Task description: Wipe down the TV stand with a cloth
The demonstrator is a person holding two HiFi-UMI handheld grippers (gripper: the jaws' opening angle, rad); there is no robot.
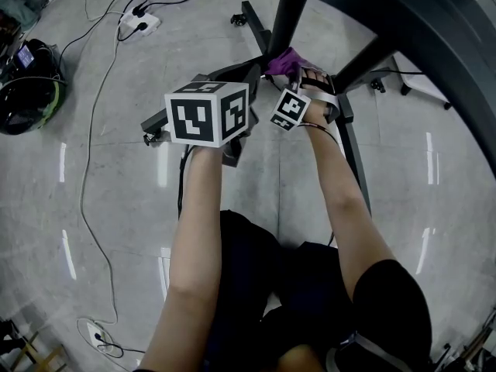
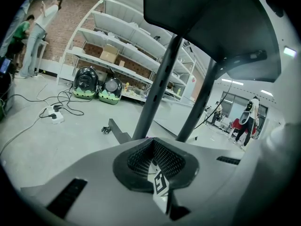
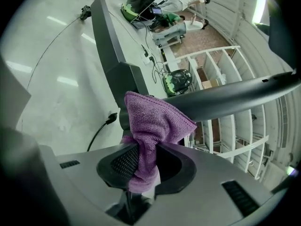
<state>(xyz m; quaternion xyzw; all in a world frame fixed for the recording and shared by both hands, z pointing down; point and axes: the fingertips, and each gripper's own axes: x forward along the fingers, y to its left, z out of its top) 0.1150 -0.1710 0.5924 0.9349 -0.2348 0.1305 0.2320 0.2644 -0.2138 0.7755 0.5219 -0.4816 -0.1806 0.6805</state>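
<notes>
Currently | right hand-held gripper [image 3: 141, 150] pinches cloth [image 3: 154, 119] | left hand-held gripper [image 2: 151, 146] closed

No legible text, brand or number anywhere. The only signs are black-and-white square code markers, patterns rather than characters. They sit on the faces of the left cube [image 1: 208, 113] on the left gripper [image 2: 153, 149]. The same kind is on the right cube [image 1: 291, 108], just right of it, on the right gripper [image 3: 143, 157]. One small marker tag [image 2: 161, 183] sits below the left cube's gripper jaws.
</notes>
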